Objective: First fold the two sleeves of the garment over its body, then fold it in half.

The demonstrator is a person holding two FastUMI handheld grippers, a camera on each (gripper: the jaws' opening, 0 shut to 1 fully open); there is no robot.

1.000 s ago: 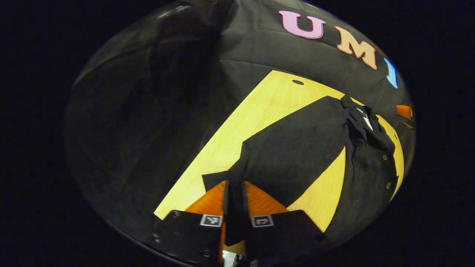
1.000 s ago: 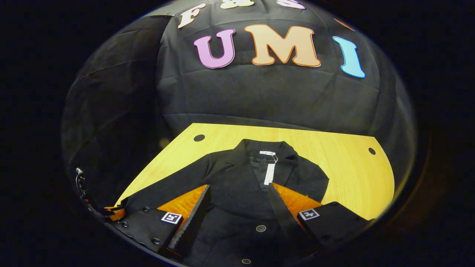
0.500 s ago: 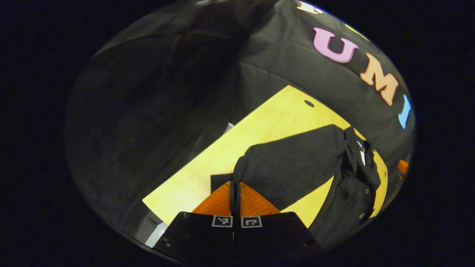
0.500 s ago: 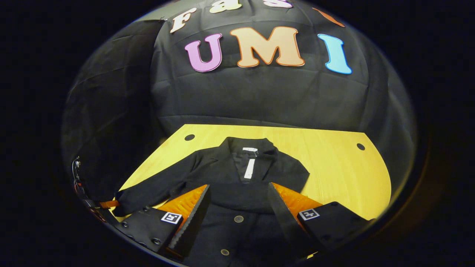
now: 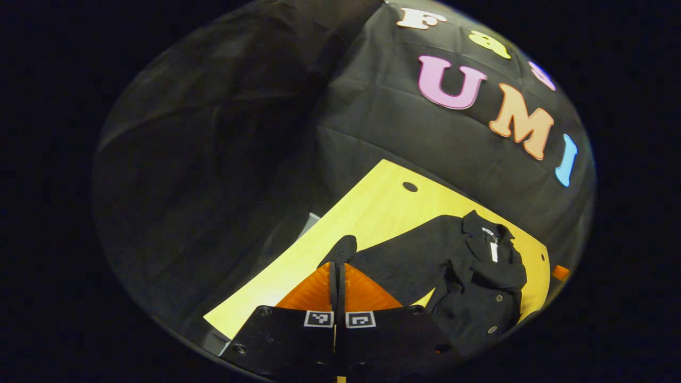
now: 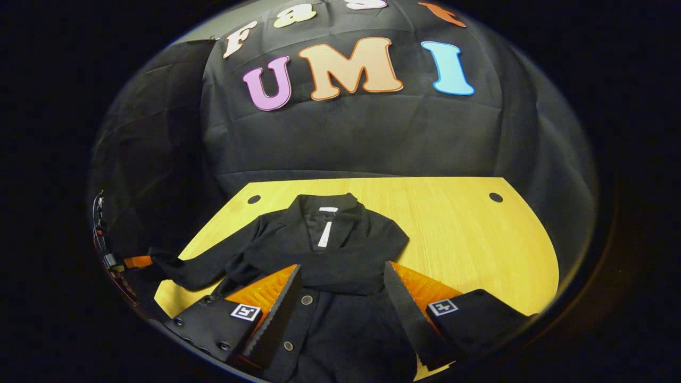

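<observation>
A black buttoned jacket [image 6: 340, 319] lies face up on the yellow wooden table [image 6: 479, 244], collar toward the wall, a white tag [image 6: 323, 234] at its neck. One sleeve [image 6: 340, 268] lies folded across the chest. The other sleeve [image 6: 197, 271] stretches out to the left and its cuff [image 5: 343, 249] is raised off the table. My left gripper [image 5: 336, 268] is shut on that cuff; in the right gripper view it shows small at the far left [image 6: 135, 261]. My right gripper [image 6: 340, 314] hangs open over the jacket's buttoned front, nothing between its fingers.
The table has a round cable hole near each back corner [image 6: 496, 197] [image 6: 254, 199]. Its right half [image 6: 495, 266] is bare wood. The black booth wall stands close behind the table's back edge.
The left gripper closed fully on the cuff and lifted it up off the table. The right gripper, still open, drew back from the collar toward the jacket's lower front.
</observation>
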